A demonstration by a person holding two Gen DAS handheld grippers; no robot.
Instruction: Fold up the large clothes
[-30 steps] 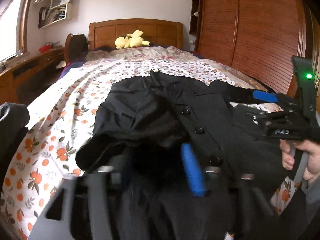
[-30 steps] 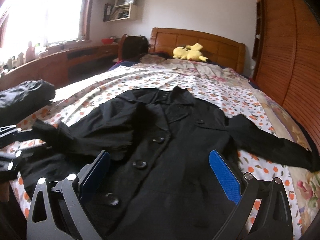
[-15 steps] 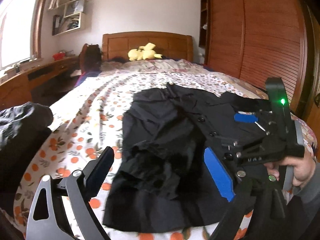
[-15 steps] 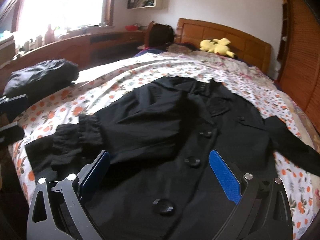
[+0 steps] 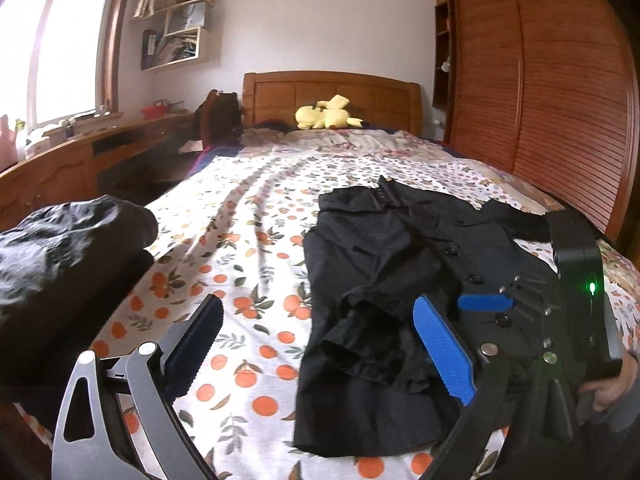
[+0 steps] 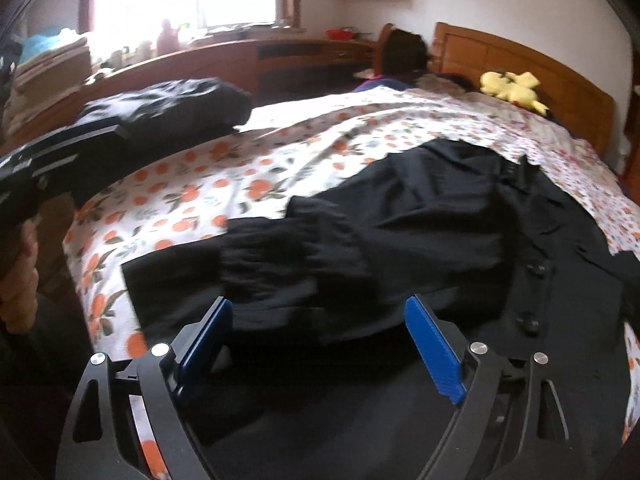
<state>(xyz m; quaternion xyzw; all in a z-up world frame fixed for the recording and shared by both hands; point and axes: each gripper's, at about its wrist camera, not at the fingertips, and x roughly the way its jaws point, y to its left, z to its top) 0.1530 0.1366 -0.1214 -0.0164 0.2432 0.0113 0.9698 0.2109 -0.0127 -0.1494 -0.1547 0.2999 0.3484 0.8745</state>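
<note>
Your black coat (image 5: 404,280) lies front-up on the bed (image 5: 240,248), collar toward the headboard (image 5: 332,96) and hem toward you, so its long axis runs straight away from both tools. Take the button line (image 5: 476,280) as your landmark. On the window side of it, the sleeve is already laid across the chest, its gathered cuff (image 6: 288,256) bunched low near the hem. On the wardrobe side of it, the other sleeve (image 5: 516,220) lies stretched out across the bedspread, away from the body of the coat.

Your left gripper (image 5: 320,344) hangs with its fingers spread wide and nothing between them; the coat's hem edge sits toward its right finger, while bare floral sheet shows between the fingers. Your right gripper (image 6: 320,344) is also wide and empty, hovering low over the hem, with the folded cuff just beyond its fingers (image 6: 434,350).

The move most likely due, as I judge it, is bringing the outstretched sleeve in over the button line to match the first. That sleeve lies on the far side of the landmark from your left hand, so your right hand is the nearer one. At this moment, though, the right camera looks toward the window side, and only a tip of the sleeve shows at its right edge. You would need to swing right of the buttons before closing on the cuff.

A separate dark bundle (image 5: 60,248) sits at the bed's window-side corner, well apart from the coat.
</note>
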